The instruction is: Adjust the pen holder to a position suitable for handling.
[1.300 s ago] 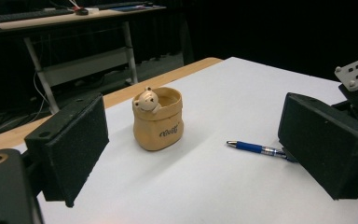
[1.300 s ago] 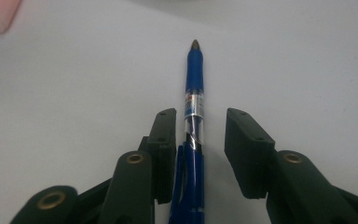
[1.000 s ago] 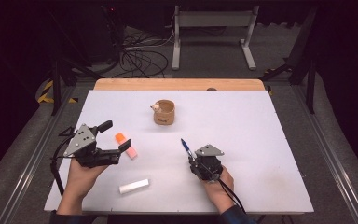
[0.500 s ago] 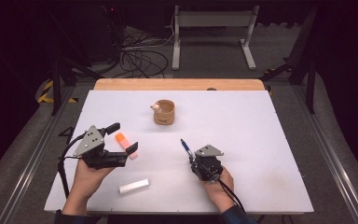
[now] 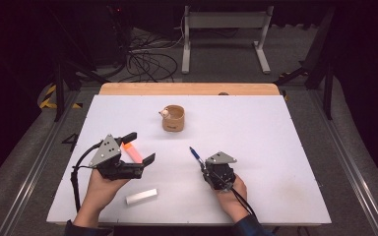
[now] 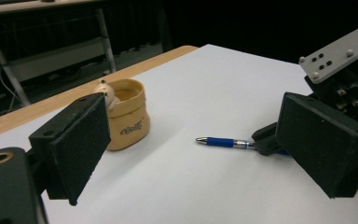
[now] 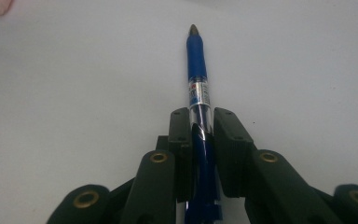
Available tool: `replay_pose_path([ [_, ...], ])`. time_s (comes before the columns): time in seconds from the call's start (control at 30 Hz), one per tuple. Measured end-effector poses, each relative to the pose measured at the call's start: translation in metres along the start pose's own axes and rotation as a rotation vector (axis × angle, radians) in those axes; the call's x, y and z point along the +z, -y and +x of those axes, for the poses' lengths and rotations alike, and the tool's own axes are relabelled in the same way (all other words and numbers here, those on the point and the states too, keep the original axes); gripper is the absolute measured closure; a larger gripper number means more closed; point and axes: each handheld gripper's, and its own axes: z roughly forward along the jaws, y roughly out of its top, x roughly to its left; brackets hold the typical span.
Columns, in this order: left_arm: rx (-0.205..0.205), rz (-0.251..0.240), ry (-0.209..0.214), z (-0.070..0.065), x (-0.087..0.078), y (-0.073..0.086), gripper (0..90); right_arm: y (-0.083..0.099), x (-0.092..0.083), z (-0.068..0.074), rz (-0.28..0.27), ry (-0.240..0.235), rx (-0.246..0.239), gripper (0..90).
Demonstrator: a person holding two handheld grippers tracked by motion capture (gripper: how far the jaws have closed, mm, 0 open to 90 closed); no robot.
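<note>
Fingers of left gripper (image 5: pixel 137 147) spread wide, now shifted rightward over the desk (image 5: pixel 285 147) to straddle the orange marker (image 5: pixel 132 152) at centre-left: likely about to grasp. Right gripper (image 7: pixel 200 128) pinches blue pen (image 7: pixel 197 70); its own view confirms the clamp, the high view cannot.

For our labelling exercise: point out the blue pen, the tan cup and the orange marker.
blue pen (image 7: pixel 196 56), right gripper view, on its blue grip below the tip.
tan cup (image 5: pixel 173 121), high view, on its front wall.
orange marker (image 5: pixel 132 153), high view, on its orange body.
</note>
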Motion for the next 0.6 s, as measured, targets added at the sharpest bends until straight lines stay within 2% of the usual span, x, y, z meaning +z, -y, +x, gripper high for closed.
replay_pose_path([
  [0.13,-0.002,0.008,0.016,-0.005,0.007,0.000,11.2,0.000,-0.003,0.005,-0.034,-0.011,-0.033,78.4],
  [0.27,-0.009,0.016,0.022,-0.007,0.009,0.000,11.6,-0.004,-0.010,0.012,-0.083,-0.042,-0.066,78.4],
  [0.4,-0.042,0.015,0.030,-0.010,0.013,-0.001,12.1,-0.009,-0.021,0.018,-0.144,-0.072,-0.089,78.4],
  [0.6,-0.045,0.027,0.038,-0.015,0.019,0.000,13.2,-0.014,-0.030,0.026,-0.198,-0.109,-0.110,78.5],
])
